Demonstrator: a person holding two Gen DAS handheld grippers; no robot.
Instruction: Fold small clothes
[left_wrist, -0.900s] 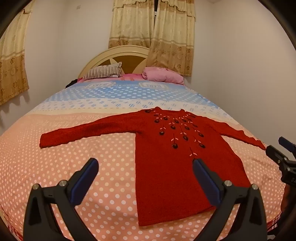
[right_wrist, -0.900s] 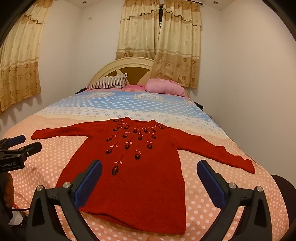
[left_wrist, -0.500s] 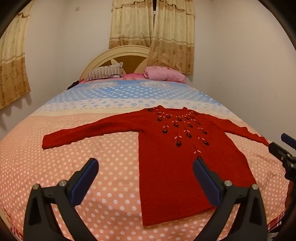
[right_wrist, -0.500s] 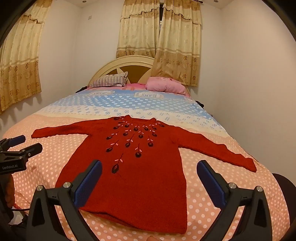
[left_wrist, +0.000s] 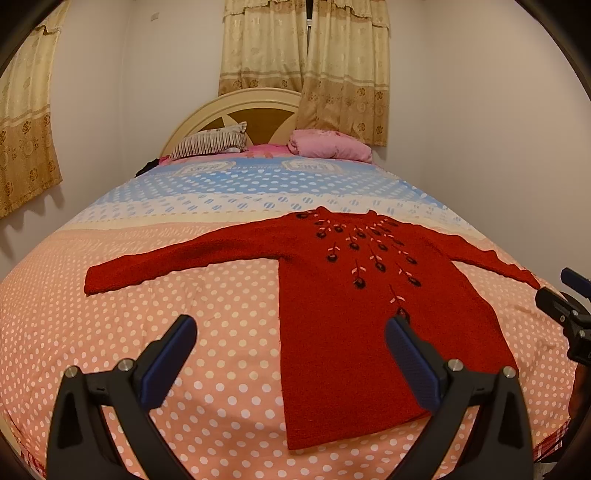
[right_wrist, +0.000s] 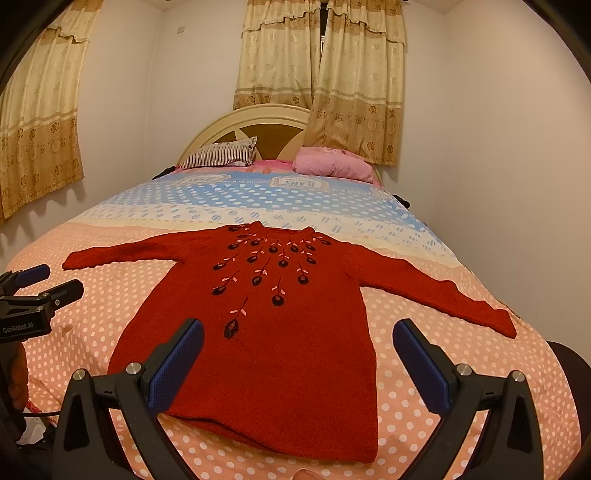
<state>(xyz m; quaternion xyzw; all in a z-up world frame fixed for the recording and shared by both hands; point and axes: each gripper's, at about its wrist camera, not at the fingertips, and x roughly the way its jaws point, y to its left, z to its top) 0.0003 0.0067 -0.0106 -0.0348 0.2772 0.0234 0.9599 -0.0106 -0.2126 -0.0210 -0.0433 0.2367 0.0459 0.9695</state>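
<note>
Left wrist view: the left gripper (left_wrist: 288, 354) hovers over the near end of the bed (left_wrist: 147, 295), both fingers spread to full width with nothing between the blue pads (left_wrist: 168, 363). The polka-dot bedspread shows in the gap, and the right-hand pad overlaps the lower edge of the red sweater (left_wrist: 369, 314) without gripping it.

Right wrist view: the right gripper (right_wrist: 297, 360) is likewise fully open and holds nothing. Its fingers frame the sweater's hem, which lies on the bed below them; the pads do not press on the fabric.

The sweater lies flat, front side up, on the pink dotted part of the bedspread, hem nearest the grippers and neckline pointing to the headboard (right_wrist: 258, 125). Both sleeves extend sideways from the body. Dark embroidered motifs with pale pink stitches fan down from the neckline.

Beyond the sweater's collar, the bedspread changes to a cream band and then a blue dotted band. Past these, a striped pillow (right_wrist: 221, 155) and a pink pillow (right_wrist: 332, 164) rest against the headboard. Behind the headboard, beige patterned curtains (right_wrist: 321, 74) hang on the far wall.

In each view the other gripper appears at the frame edge, beside the sweater's outstretched sleeve and not touching it.
</note>
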